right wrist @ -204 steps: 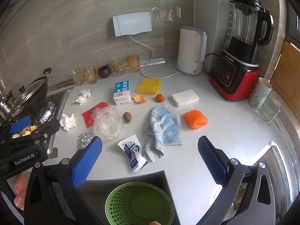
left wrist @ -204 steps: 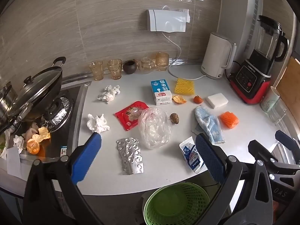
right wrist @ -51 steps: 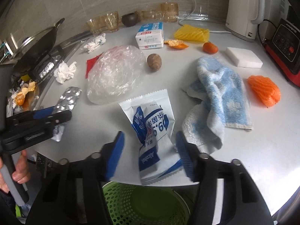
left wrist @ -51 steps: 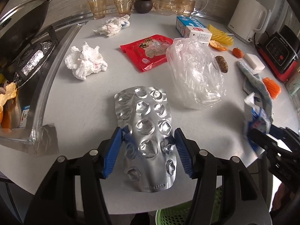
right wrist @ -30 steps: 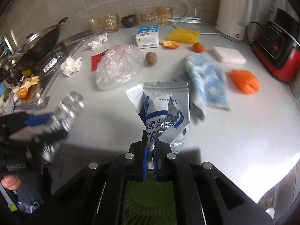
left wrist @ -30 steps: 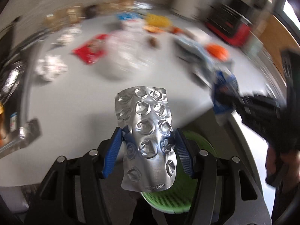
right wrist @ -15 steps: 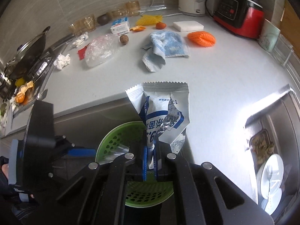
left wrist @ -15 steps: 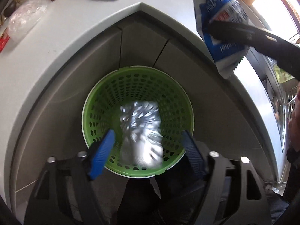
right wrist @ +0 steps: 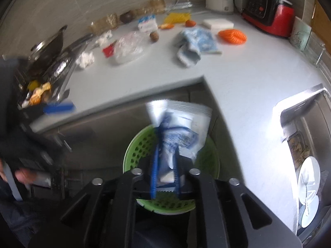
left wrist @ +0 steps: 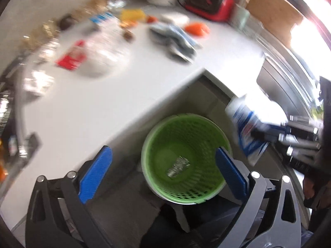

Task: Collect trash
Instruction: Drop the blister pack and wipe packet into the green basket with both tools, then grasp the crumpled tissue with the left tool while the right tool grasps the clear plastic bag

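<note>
Green perforated plastic basket sits below my grippers, a crumpled foil blister sheet inside. My left gripper is opening, empty. My right gripper is opening, its pads seemingly clear of the white-and-blue wipes packet; next, more counter litter.

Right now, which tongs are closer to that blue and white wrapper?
Right. The right tongs have the blue and white wrapper between their opening fingers, above the green basket. The left tongs stand empty, off beside it.
</note>
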`<state>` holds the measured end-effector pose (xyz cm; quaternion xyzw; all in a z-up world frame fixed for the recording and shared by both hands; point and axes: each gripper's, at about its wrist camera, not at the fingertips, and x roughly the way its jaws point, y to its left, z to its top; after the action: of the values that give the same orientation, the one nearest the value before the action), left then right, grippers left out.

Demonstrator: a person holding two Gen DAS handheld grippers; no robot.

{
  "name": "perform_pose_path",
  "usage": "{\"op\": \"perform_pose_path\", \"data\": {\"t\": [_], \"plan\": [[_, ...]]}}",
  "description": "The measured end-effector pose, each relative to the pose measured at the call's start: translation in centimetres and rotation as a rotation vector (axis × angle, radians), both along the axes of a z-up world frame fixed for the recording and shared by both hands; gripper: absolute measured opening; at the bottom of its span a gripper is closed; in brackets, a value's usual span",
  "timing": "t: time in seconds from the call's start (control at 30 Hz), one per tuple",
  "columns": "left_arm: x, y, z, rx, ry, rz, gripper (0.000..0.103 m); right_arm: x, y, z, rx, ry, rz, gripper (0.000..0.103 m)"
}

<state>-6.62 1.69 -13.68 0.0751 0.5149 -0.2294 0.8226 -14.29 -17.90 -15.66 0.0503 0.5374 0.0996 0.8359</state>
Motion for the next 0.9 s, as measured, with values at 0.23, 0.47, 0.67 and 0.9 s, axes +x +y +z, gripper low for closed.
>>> {"op": "perform_pose_path", "data": {"t": [0.23,0.47,0.67,0.9], "plan": [[1.0,4.2,0.8,-0.039,-0.012,0.127,0.095,-1.0,-0.1,0.1,-0.005,0.008,-0.068,0.083],[2.5,5.1,2.1,-0.03,-0.07,0.177,0.095,1.1,-1.2,4.1,-0.017,-0.125,-0.149,0.096],[4.7,5.2,2.7,-0.04,-0.096,0.236,0.095,4.4,-2.4,6.5,-0.032,-0.205,-0.168,0.097],[9.0,9.0,2.4,-0.012,-0.127,0.425,0.095,8.7,-3.5,7.0,-0.074,-0.209,-0.121,0.097]]}}
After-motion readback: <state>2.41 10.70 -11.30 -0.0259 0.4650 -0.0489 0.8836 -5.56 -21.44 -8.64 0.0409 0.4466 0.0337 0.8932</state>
